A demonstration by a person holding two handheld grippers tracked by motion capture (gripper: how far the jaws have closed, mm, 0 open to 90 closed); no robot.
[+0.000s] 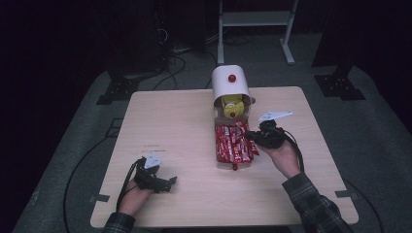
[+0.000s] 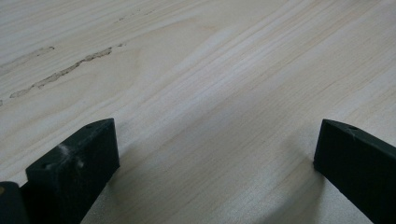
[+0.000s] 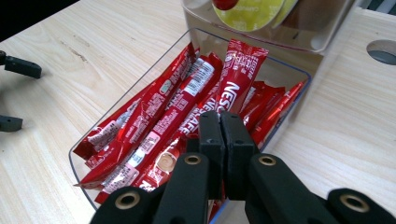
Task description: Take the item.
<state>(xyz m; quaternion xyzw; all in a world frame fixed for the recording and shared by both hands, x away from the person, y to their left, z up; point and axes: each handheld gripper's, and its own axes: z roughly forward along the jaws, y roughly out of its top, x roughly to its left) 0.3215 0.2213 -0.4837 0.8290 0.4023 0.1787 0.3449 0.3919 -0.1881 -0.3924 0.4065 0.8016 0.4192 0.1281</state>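
Note:
A clear tray (image 1: 217,162) (image 3: 74,161) holds several red instant-coffee sticks (image 1: 232,145) (image 3: 154,112). It sits in front of a white dispenser (image 1: 228,85) with a red knob and yellow pods (image 1: 232,103) behind its open front. My right gripper (image 1: 250,137) (image 3: 219,122) hovers at the tray's right side, shut on one red stick (image 3: 240,74) that slants up out of the pile. My left gripper (image 1: 171,182) (image 2: 215,149) rests low over the bare wooden table (image 2: 196,70) at the near left, its jaws wide open with nothing between them.
The table's right half has a round hole (image 3: 383,50) beside the dispenser. My left gripper's jaws (image 3: 11,95) appear far off in the right gripper view. A white metal frame (image 1: 257,19) stands on the floor beyond the table.

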